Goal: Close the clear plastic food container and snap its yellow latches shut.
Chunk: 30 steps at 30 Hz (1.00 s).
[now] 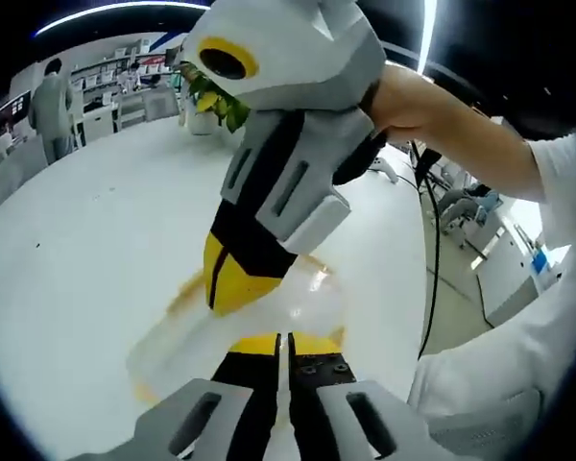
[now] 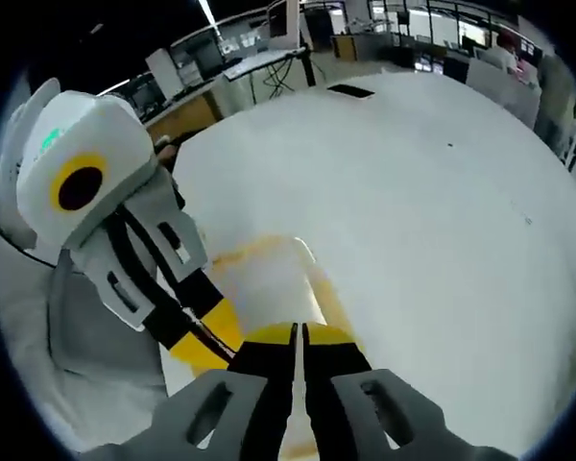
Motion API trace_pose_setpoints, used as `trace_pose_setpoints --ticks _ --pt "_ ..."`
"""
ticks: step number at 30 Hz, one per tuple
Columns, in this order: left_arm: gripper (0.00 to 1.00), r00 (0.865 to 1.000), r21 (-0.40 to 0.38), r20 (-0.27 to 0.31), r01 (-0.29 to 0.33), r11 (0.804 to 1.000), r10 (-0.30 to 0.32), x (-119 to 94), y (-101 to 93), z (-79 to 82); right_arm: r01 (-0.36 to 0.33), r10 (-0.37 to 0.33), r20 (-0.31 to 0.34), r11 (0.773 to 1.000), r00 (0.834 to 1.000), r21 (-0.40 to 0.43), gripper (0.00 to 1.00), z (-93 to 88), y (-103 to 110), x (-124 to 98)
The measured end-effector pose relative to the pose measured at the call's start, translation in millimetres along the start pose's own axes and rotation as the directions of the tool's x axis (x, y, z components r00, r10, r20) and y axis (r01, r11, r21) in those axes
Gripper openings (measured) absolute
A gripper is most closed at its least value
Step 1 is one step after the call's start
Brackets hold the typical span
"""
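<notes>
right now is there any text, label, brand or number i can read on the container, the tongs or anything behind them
None can be read.
Clear plastic food container: no print visible on it.
Left tongs and right tongs: plain grey, black and yellow, with no markings showing.
Background shelves and desks: any signs there are too small and blurred.

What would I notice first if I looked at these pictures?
First, the two grey, black and yellow grippers, both with jaws together, meeting over a clear plastic box with yellow latches. The right gripper comes down from the top of the left gripper view, tip on the box; the left gripper rises from below. Everything sits on a big white table.
</notes>
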State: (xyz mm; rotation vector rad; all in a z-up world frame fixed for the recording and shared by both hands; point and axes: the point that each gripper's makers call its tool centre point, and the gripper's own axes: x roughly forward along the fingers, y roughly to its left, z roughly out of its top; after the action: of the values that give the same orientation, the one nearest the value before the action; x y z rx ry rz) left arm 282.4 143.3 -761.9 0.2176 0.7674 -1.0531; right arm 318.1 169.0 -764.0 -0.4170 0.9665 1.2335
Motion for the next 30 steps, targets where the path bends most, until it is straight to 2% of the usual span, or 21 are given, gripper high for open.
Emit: trace_pose_setpoints --ticks 4,8,10,11,15,19,22,24,25,27,30 --pt "0.04 1.000 0.095 0.024 -0.008 0.995 0.006 -0.5 0.2 1.8 -0.008 0.008 0.009 1.000 1.000 -0.020 0.12 2.7 1.1 -0.2" --pt "0.14 1.000 0.155 0.018 0.012 0.988 -0.014 -1.7 -9.5 -1.0 -0.021 0.020 -0.005 0.996 1.000 -0.081 0.16 2.5 5.3 -0.4" --pt "0.19 1.000 0.215 0.024 0.003 0.977 -0.009 -1.9 -12.5 -2.7 -0.025 0.024 -0.008 0.994 1.000 -0.102 0.17 3.0 6.2 -0.4" --pt "0.20 1.000 0.246 0.028 0.003 0.969 -0.010 -1.5 -14.9 -4.2 -0.012 0.012 -0.004 0.994 1.000 -0.110 0.22 4.1 3.9 -0.5" --pt "0.24 1.000 0.305 0.024 -0.013 0.952 0.006 -2.2 -17.0 -7.4 -0.017 0.016 -0.005 0.992 1.000 -0.125 0.27 6.6 2.8 -1.9" --pt "0.26 1.000 0.366 0.012 -0.021 0.930 0.018 -2.2 -17.7 -9.7 -0.040 0.034 -0.041 0.988 0.999 -0.149 0.33 5.5 0.0 -0.1" --pt "0.28 1.000 0.390 0.006 -0.024 0.921 0.024 -1.6 -19.3 -10.7 -0.019 0.001 -0.095 0.983 0.995 -0.185 0.39 -1.5 -6.6 1.0" --pt "0.27 0.999 0.413 0.004 -0.032 0.910 0.033 -1.3 -19.2 -11.3 -0.023 0.002 -0.108 0.982 0.994 -0.188 0.38 -3.1 -7.3 2.7" --pt "0.28 0.999 0.444 0.001 -0.035 0.895 0.039 -1.1 -19.3 -12.1 -0.031 0.008 -0.124 0.982 0.992 -0.186 0.38 -5.3 -7.2 3.7" --pt "0.29 0.999 0.467 -0.005 -0.036 0.884 0.044 -0.5 -20.8 -13.9 -0.050 0.023 -0.143 0.982 0.990 -0.184 0.38 -7.6 -6.1 5.3" --pt "0.33 0.999 0.504 -0.015 -0.038 0.863 0.052 0.0 -24.4 -16.6 -0.054 0.031 -0.130 0.982 0.991 -0.180 0.38 -2.6 -5.6 5.7"
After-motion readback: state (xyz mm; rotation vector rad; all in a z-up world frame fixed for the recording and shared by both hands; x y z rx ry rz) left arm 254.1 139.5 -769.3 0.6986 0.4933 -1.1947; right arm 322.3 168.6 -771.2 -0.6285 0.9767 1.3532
